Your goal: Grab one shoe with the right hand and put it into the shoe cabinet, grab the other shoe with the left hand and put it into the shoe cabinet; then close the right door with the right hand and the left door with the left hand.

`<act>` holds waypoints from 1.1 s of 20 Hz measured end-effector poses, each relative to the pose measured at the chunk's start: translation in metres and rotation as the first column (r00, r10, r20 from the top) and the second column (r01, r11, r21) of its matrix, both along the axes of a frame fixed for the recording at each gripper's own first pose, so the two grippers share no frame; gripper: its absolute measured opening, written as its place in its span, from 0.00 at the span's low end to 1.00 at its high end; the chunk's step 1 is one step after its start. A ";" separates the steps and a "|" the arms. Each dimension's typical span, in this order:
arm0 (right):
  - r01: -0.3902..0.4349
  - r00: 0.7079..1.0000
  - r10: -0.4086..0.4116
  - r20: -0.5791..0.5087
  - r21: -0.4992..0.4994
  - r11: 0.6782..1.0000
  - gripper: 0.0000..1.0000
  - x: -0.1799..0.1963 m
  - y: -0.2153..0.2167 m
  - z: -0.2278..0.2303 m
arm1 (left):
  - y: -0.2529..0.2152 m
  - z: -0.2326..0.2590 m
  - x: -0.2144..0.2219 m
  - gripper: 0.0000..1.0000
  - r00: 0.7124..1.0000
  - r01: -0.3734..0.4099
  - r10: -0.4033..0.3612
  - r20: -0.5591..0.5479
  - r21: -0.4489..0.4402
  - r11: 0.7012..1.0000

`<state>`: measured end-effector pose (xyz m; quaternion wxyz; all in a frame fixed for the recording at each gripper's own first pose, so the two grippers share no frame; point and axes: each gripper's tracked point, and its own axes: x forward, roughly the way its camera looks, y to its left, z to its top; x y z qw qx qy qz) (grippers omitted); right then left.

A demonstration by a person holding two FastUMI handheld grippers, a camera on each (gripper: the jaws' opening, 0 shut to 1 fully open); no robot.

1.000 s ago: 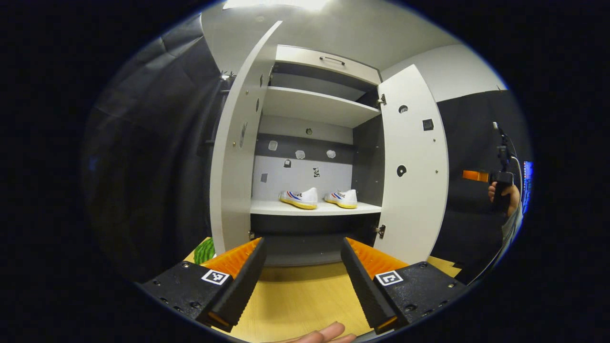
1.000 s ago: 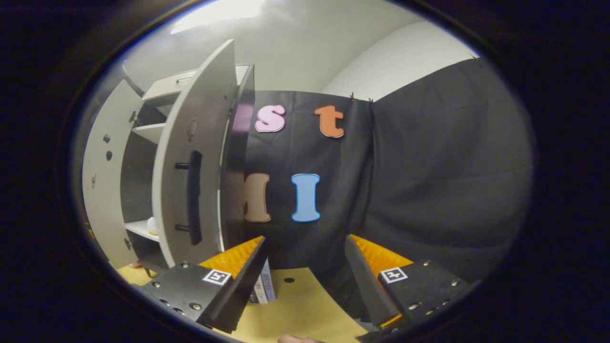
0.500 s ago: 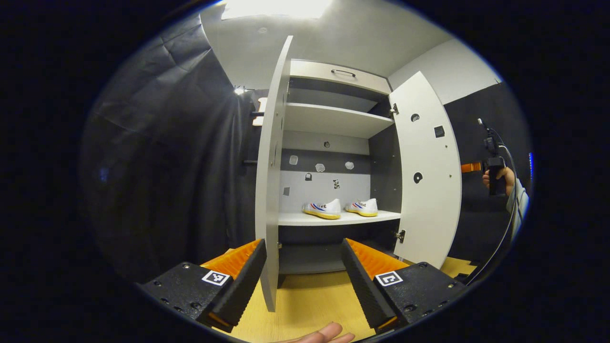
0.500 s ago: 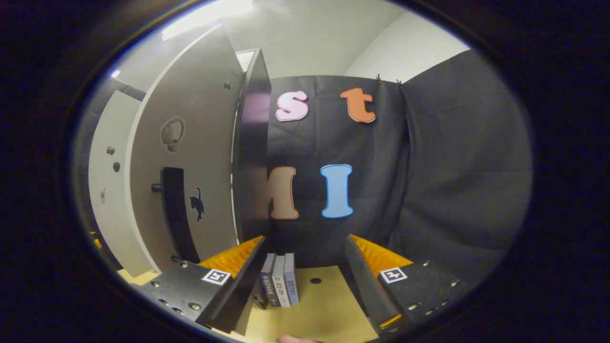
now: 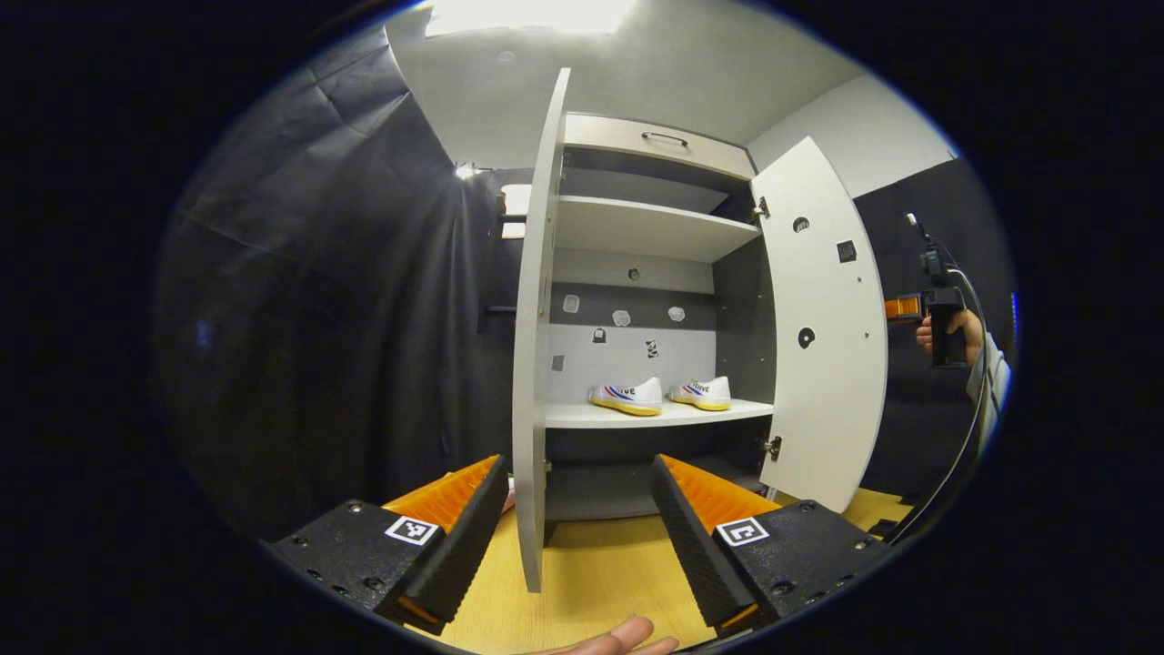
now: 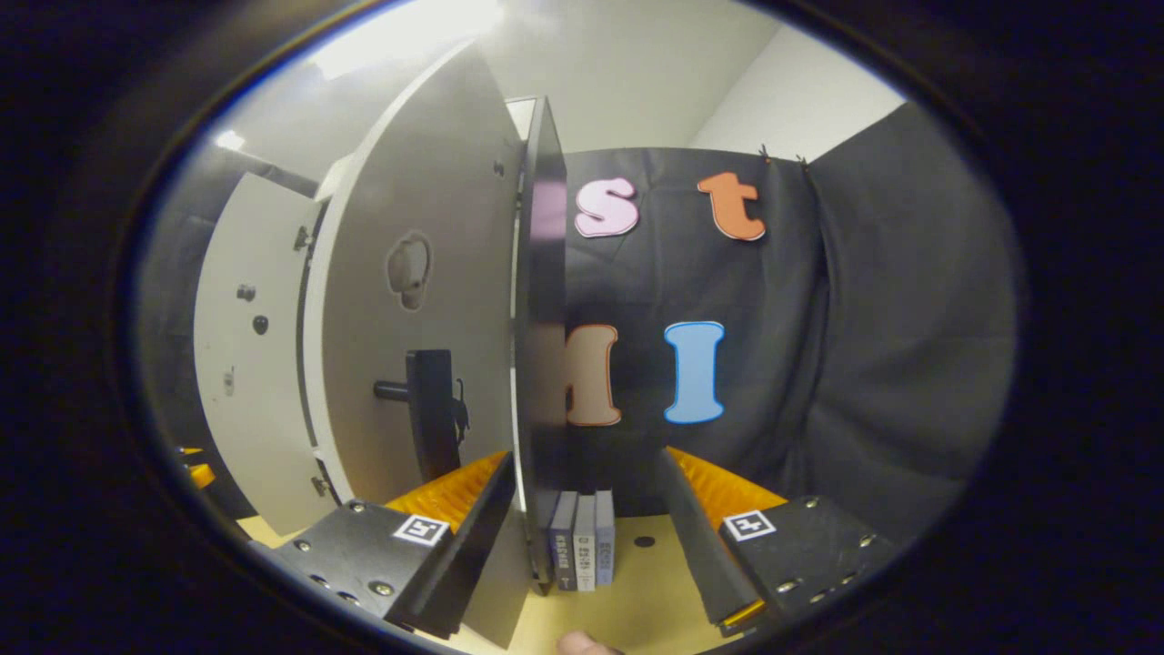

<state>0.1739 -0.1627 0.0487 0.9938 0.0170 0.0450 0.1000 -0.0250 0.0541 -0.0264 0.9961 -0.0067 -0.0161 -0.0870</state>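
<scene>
Two white shoes with yellow soles, one (image 5: 627, 396) beside the other (image 5: 702, 392), rest on the lower shelf of the white shoe cabinet (image 5: 655, 227). Both doors stand open. The left door (image 5: 536, 346) shows edge-on, straight ahead of my left gripper (image 5: 582, 537), which is open and holds nothing. The right door (image 5: 827, 337) shows its inner face. In the right gripper view I face that door's outer side (image 6: 409, 273) and its black handle (image 6: 432, 414). My right gripper (image 6: 582, 537) is open, its left finger close by the door's lower edge.
The wooden floor (image 5: 600, 573) runs up to the cabinet. Several books (image 6: 582, 550) stand against the dark cabinet side (image 6: 541, 364). A hand holding the other gripper (image 5: 941, 318) shows beyond the right door. Black cloth hangs on both sides.
The left gripper view has shifted left, so the left door now shows edge-on. The right gripper has come closer to the right door's outer face and handle.
</scene>
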 end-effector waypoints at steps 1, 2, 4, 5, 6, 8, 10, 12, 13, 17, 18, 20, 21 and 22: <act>0.002 1.000 -0.002 0.011 0.000 1.000 0.94 0.005 0.004 -0.002 | -0.003 0.003 -0.002 0.92 1.000 0.008 -0.008 0.013 -0.002 1.000; 0.003 1.000 -0.003 0.008 0.004 1.000 0.92 0.003 0.010 -0.005 | -0.006 0.005 -0.004 0.95 1.000 0.019 -0.019 0.023 -0.006 1.000; -0.005 1.000 0.005 0.010 -0.001 1.000 0.92 -0.001 0.023 -0.004 | -0.010 0.008 -0.005 0.95 0.999 0.034 -0.034 0.037 -0.009 0.999; -0.015 1.000 0.015 0.012 -0.008 1.000 0.92 -0.002 0.031 -0.002 | -0.009 0.008 -0.004 0.95 0.999 0.031 -0.031 0.036 -0.012 0.999; -0.025 1.000 0.025 0.010 -0.014 1.000 0.94 -0.003 0.038 -0.001 | -0.009 0.006 -0.004 0.95 0.999 0.028 -0.027 0.030 -0.014 1.000; -0.047 0.999 0.047 0.011 -0.019 0.999 0.96 -0.004 0.055 -0.002 | -0.009 0.003 -0.002 0.95 1.000 0.023 -0.022 0.020 -0.015 1.000; -0.055 0.998 0.055 0.016 -0.009 0.998 0.94 -0.006 0.068 -0.003 | -0.007 -0.001 0.000 0.95 1.000 0.013 -0.013 0.002 -0.011 1.000; -0.031 0.999 0.031 0.010 -0.002 1.000 0.94 -0.004 0.074 -0.005 | -0.003 -0.002 0.001 0.95 1.000 -0.001 0.001 -0.004 -0.007 1.000; -0.015 1.000 0.015 0.008 -0.002 1.000 0.94 -0.002 0.075 -0.005 | 0.000 -0.002 0.002 0.92 1.000 -0.008 0.008 -0.004 -0.003 1.000; 0.007 1.000 -0.008 0.030 0.029 1.000 0.94 0.005 0.095 0.002 | -0.001 -0.005 0.003 0.95 1.000 -0.007 0.007 -0.010 -0.005 1.000; -0.009 1.000 0.008 0.029 0.045 0.999 0.94 0.008 0.107 0.001 | -0.002 -0.006 0.004 0.95 1.000 -0.006 0.006 -0.014 -0.005 1.000; -0.046 0.999 0.044 0.021 0.077 0.996 0.94 0.014 0.135 -0.002 | -0.005 -0.006 0.004 0.95 1.000 -0.002 0.002 -0.024 -0.008 1.000; -0.075 0.997 0.074 0.009 0.108 0.991 0.94 0.015 0.156 -0.005 | -0.005 -0.007 0.007 0.95 1.000 -0.004 0.004 -0.028 -0.009 1.000; -0.100 0.995 0.101 0.006 0.165 0.981 0.94 0.014 0.175 -0.006 | -0.004 -0.006 0.007 0.95 0.999 -0.010 0.010 -0.032 -0.005 1.000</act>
